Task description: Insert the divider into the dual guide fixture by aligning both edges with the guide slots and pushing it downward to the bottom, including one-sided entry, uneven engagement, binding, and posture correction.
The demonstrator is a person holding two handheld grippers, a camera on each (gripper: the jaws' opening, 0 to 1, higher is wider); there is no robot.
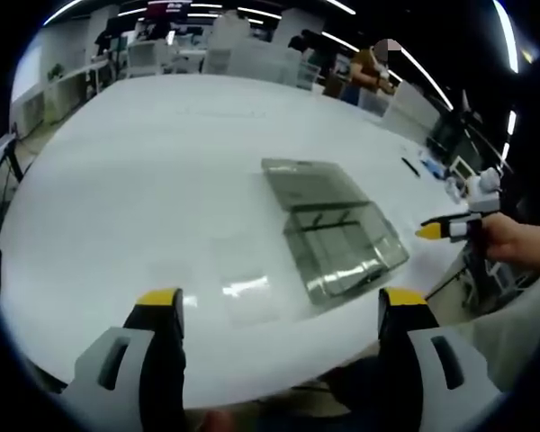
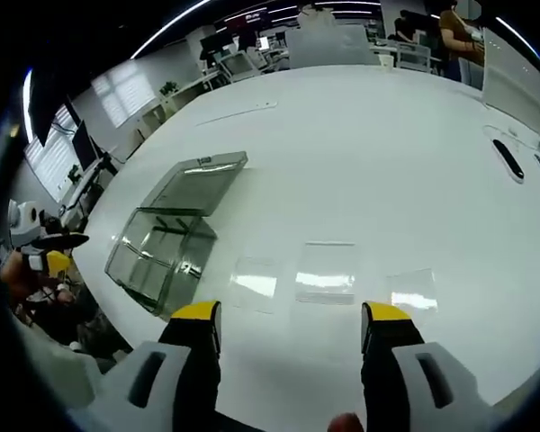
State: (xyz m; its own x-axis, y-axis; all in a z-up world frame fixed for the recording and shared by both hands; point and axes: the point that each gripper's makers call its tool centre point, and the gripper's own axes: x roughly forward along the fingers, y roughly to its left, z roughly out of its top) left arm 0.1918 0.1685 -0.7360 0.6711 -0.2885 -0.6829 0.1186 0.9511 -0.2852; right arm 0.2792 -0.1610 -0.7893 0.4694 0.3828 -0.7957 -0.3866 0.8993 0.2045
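- Left gripper view looks down across the white table (image 1: 144, 171) from its near edge, the clear fixture (image 1: 333, 229) ahead-right.
- Right gripper view faces the fixture (image 2: 166, 238) from its opposite side (both share it).

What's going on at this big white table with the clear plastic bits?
A person holds a hand-held gripper in each hand, and neither grips anything. The left hand-held gripper and the right hand-held gripper are both open above the white table. A clear box-like fixture with its lid back sits there, and three clear dividers lie flat beside it, untouched.
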